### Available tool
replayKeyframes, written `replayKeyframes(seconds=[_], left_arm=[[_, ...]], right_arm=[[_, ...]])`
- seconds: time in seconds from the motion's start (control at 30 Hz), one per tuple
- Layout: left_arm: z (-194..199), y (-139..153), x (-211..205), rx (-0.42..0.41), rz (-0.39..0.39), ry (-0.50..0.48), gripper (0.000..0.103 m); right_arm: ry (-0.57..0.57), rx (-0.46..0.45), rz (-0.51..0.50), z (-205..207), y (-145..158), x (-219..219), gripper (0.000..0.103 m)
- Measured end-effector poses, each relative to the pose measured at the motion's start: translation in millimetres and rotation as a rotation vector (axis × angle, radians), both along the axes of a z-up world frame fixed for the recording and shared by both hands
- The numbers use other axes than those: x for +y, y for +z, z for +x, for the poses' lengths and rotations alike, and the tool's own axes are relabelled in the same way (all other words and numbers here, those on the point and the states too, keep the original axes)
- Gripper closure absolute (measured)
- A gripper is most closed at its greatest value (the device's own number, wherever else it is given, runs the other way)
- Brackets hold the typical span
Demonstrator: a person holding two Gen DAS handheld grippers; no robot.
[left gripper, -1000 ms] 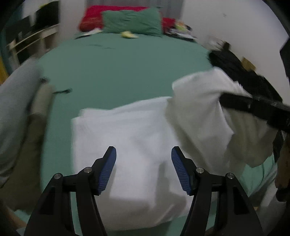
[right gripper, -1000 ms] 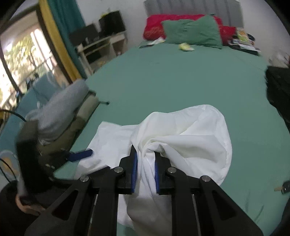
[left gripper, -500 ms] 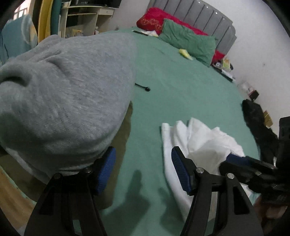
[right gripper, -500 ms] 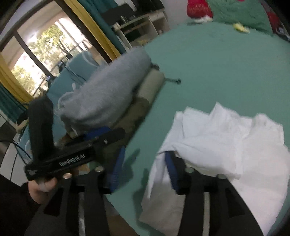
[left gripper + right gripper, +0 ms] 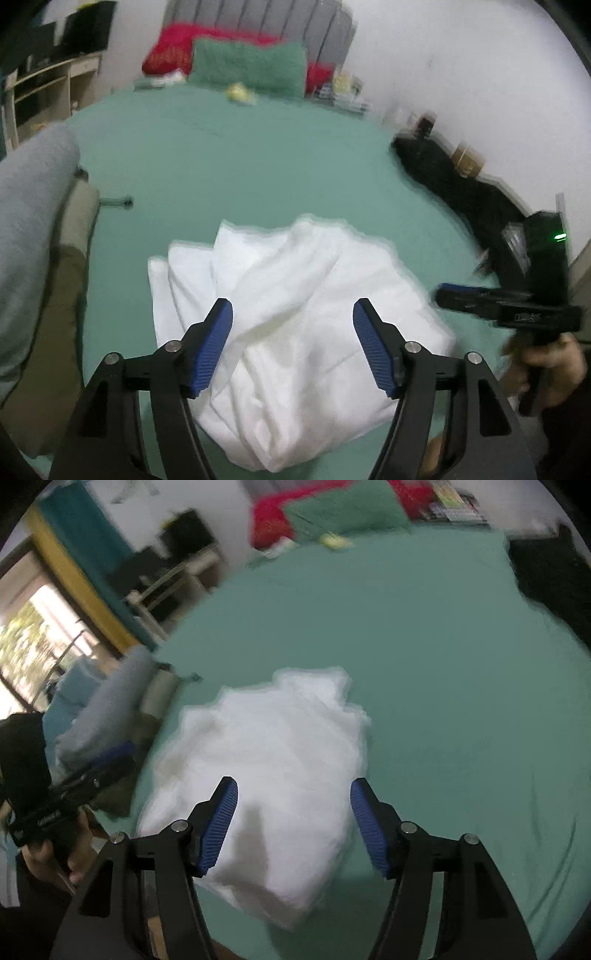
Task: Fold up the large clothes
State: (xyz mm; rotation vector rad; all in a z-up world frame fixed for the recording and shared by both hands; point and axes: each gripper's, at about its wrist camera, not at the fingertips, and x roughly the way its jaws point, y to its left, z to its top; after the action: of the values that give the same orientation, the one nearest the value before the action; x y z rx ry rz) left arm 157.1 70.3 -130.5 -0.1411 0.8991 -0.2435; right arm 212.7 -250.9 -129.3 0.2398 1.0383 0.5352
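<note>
A white garment lies loosely folded and rumpled on the green bed near its front edge. It also shows in the right wrist view. My left gripper is open and empty, hovering just above the garment's near side. My right gripper is open and empty above the garment too. The right gripper shows at the right edge of the left wrist view, held by a hand. The left gripper shows at the left of the right wrist view.
A stack of folded clothes, grey on top over olive, sits on the bed's left side. A black garment lies along the right edge. Green pillow and red pillows at the headboard. A desk stands left of the bed.
My right gripper has let go of the white garment and opened. Both grippers have swung back over the garment, which now lies bunched on the bed.
</note>
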Motion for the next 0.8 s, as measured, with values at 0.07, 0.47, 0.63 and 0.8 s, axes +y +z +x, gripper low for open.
replayKeyframes(seconds=[0.07, 0.47, 0.63, 0.8], left_arm=[[15.6, -26.6, -3.4, 0.119, 0.104, 0.041, 0.032], [25.9, -29.2, 91.1, 0.069, 0.041, 0.589, 0.032], [18.2, -24.4, 83.5, 0.051, 0.001, 0.548, 0.031], [8.2, -18.2, 65.8, 0.019, 0.008, 0.483, 0.027]], right_arm=[[-0.029, 0.061, 0.079, -1.8, -21.0, -15.7, 0.039], [0.039, 0.104, 0.238, -15.9, -59.8, 36.1, 0.074], [0.115, 0.015, 0.056, -17.8, -35.5, 37.0, 0.082], [0.11, -0.062, -0.166, -27.1, -4.5, -1.5, 0.082]])
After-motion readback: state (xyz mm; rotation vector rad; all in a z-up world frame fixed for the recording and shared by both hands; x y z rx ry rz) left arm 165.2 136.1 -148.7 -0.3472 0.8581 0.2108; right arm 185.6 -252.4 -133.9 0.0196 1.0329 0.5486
